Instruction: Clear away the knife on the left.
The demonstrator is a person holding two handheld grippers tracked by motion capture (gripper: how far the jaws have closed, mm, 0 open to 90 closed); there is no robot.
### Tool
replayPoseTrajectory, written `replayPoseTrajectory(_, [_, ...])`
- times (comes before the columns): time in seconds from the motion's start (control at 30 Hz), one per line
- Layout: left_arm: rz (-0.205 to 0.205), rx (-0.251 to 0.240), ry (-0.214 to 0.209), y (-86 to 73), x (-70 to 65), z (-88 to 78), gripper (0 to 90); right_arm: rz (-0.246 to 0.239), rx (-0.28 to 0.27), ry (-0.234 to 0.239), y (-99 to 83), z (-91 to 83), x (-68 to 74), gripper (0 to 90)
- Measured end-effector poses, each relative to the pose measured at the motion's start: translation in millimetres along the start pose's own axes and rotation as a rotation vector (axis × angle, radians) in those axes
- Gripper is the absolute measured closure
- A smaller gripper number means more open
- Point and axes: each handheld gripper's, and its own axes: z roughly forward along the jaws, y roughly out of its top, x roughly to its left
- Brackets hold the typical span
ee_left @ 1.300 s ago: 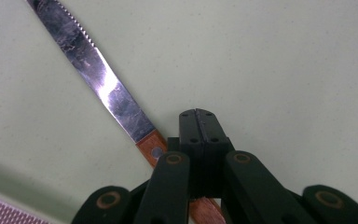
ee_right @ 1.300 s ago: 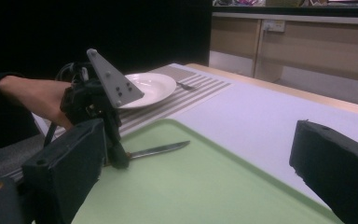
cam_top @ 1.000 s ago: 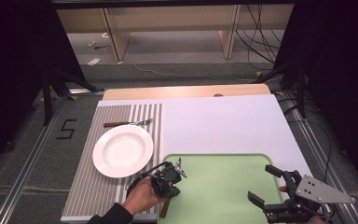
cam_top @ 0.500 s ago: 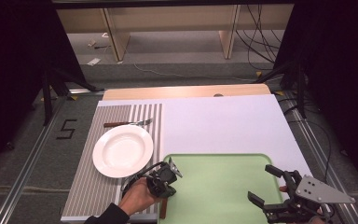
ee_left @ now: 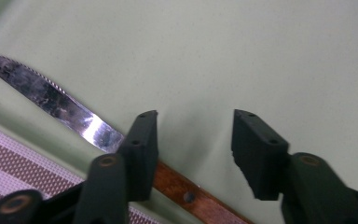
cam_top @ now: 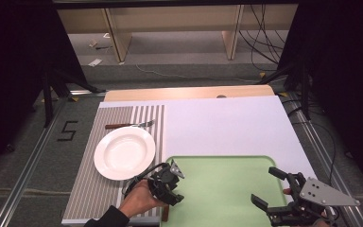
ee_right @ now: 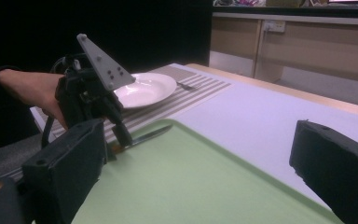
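Nearest, at the bottom right of the high view: right tool (cam_top: pixel 268 187), jaws spread wide and holding nothing, poised over the near right part of a green tray (cam_top: pixel 227 189), grey three-cornered plate on top. Seen from the right gripper view: same wide gap between the two black jaws, bare tray surface in between. Next, at the tray's near left edge: left tool (cam_top: pixel 168 181), gripped by a hand (cam_top: pixel 139 198) with dark sleeve, pointed down at the tray's left rim. Jaws just opened, standing partly apart in the left gripper view, pads clear of any object, green tray visible through the gap. Directly below that tool: knife (ee_left: pixel 60 103), serrated steel blade and brown wooden handle with a rivet, lying flat along the tray's left edge, blade resting on the green surface, handle passing beneath and behind the left-hand jaw in that view; contact between jaw and handle not determinable. Just beside the tray's left rim: striped placemat (cam_top: pixel 90 189), grey and white, lying on the white surface (cam_top: pixel 227 123). On the placemat, beyond the left tool and near it: white plate (cam_top: pixel 124 152), round, deep-rimmed, nothing on it. Just beyond the plate: fork (cam_top: pixel 130 125) with brown handle, lying crosswise on the placemat, apart from the plate's far rim. Farthest: wooden strip along the surface's far edge, then floor with cables and furniture legs.
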Motion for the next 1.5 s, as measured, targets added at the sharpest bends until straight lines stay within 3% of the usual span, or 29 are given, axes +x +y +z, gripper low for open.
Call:
replayPoseTrajectory(0.2, [-0.003, -0.059, -0.010, -0.9, 1.5, -4.4, 33.9, 0.001, -0.001, 0.000, 0.0, -0.1, -0.2, 4.9])
replayPoseTrajectory(0.33, [-0.014, -0.127, -0.021, -1.1, -0.1, -10.6, 29.0, 0.001, -0.001, 0.000, 0.0, 0.1, -0.2, 4.9])
replayPoseTrajectory(0.6, [-0.023, -0.249, -0.008, -5.6, -5.4, -25.8, 22.7, 0.001, -0.003, 0.000, 0.2, -0.1, -0.5, 4.9])
replayPoseTrajectory(0.83, [-0.026, -0.395, -0.001, -13.9, -9.1, -38.6, 19.3, 0.001, -0.003, 0.001, 0.2, -0.4, -0.4, 4.9])
replayPoseTrajectory(1.0, [-0.027, -0.473, -0.005, -19.8, -10.5, -44.7, 19.1, 0.002, -0.003, 0.001, 0.2, -0.4, -0.3, 4.9])
replayPoseTrajectory(1.1, [-0.041, -0.532, -0.029, -22.5, -10.8, -49.0, 19.1, 0.001, -0.004, 0.000, 0.2, -0.3, -0.1, 4.9])
replayPoseTrajectory(1.27, [-0.047, -0.563, -0.049, -27.8, -11.2, -51.4, 18.7, 0.001, -0.001, 0.002, 0.3, -0.8, -0.4, 4.9])
replayPoseTrajectory(1.5, [-0.024, -0.596, -0.023, -33.7, -15.5, -54.7, 18.6, 0.001, -0.005, 0.001, 0.2, -0.7, 0.1, 4.9])
